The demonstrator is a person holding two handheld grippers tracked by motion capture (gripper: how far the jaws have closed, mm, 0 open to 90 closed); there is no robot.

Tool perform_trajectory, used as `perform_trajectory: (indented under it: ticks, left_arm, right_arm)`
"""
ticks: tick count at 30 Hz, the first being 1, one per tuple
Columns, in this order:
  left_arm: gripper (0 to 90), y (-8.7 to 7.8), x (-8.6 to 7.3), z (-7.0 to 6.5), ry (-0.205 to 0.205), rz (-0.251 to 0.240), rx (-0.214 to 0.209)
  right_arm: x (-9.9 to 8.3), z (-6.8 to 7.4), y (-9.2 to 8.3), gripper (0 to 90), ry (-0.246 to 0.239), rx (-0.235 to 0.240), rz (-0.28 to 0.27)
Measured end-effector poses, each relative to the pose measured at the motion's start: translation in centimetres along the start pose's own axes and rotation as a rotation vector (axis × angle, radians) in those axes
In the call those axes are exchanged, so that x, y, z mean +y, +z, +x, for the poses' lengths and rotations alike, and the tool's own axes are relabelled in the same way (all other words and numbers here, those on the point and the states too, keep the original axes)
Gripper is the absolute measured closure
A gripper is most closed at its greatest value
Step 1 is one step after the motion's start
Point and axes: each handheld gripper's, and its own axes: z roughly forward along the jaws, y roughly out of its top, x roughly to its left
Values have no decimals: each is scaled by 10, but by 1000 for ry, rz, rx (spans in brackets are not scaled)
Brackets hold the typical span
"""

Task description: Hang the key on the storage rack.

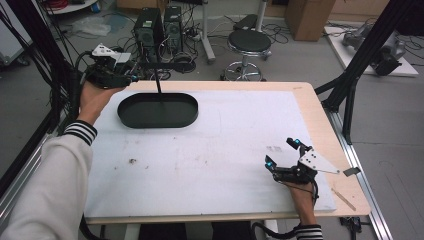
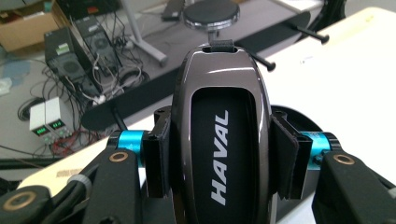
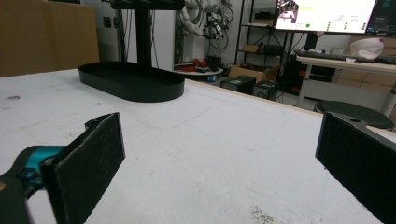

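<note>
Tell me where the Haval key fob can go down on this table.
Most of the white mat is bare: the wide stretch between the black oval tray and the right claw. The tray is empty too. Crowding only around the left claw gripping the key fob.

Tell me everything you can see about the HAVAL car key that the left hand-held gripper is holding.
The HAVAL car key is an elongated, rounded fob with a glossy dark brown-grey shell that looks like plastic, and a black centre panel bearing white HAVAL lettering. A small slot with a dark strap sits at its far end. The left hand-held gripper is shut on it, its black pads pressing both long sides. It points away from the camera, held in the air near the table's far left corner.
</note>
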Motion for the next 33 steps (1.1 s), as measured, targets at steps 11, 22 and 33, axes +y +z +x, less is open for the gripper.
perform_trajectory:
  ticks: [11,22,33]
  left_arm:
    - [487,9,-2,3,-6,10,9]
    - [487,14,-1,1,-14,-18,26]
    - [487,25,-3,1,-34,-30,72]
  right_arm:
    - [-10,-1,-2,3,28,-4,-20]
    - [-12,0,0,3,26,-4,-15]
    - [-13,0,-1,3,32,-9,-23]
